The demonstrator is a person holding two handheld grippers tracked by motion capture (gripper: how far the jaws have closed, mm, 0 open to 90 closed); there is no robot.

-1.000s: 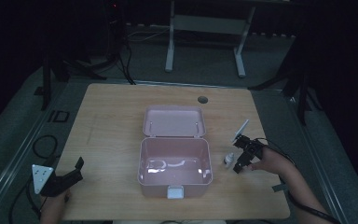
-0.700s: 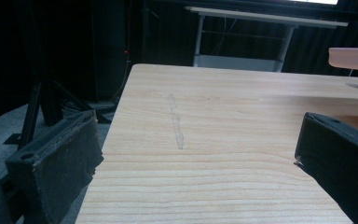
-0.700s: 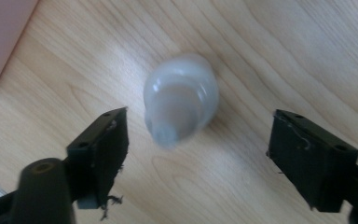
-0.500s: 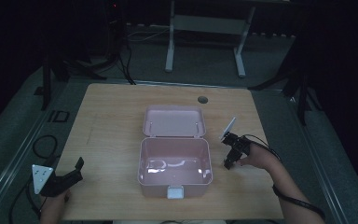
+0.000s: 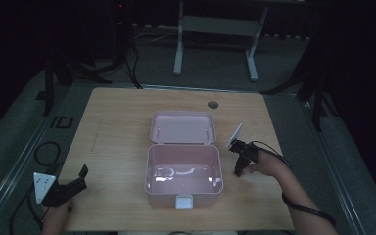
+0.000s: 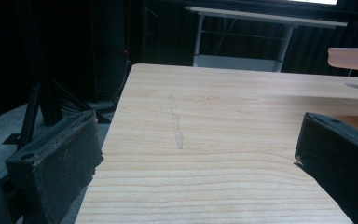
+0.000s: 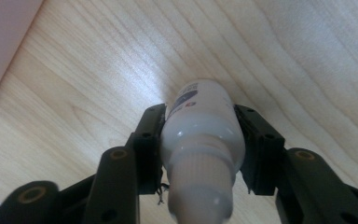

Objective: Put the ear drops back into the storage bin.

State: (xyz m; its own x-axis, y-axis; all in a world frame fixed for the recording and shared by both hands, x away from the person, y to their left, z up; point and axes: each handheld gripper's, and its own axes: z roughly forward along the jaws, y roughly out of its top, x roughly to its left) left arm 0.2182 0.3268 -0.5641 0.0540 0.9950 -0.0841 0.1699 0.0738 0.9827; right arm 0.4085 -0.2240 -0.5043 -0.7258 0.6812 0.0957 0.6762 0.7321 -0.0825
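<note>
Bottle (image 7: pixel 200 135) is the thing in hand; it is small and white with a dark label, and the right gripper (image 7: pixel 200 140) pinches it between its two black fingers (image 7: pixel 147 149), one on each side of the round body; the cap end points back toward the camera in the right gripper view, and the other end points down at the wood; I cannot tell if it touches the wood or hangs just above it. In the high view the right gripper (image 5: pixel 240 157) sits just to the right of the pink box (image 5: pixel 183 171), near its right wall; the box stands open in the middle of the tabletop (image 5: pixel 117 127), with its lid (image 5: pixel 182 128) lying flat on the far side. The left gripper (image 5: pixel 68 188) rests near the near left corner, well apart from the box; its fingers (image 6: pixel 58 163) are spread wide with nothing between them.

The bottle is smooth and round, so I think it could slip or twist if the squeeze goes soft; it could also bump the box wall if it is not lifted high enough on the way in, and then it might tip out onto the wood.
</note>
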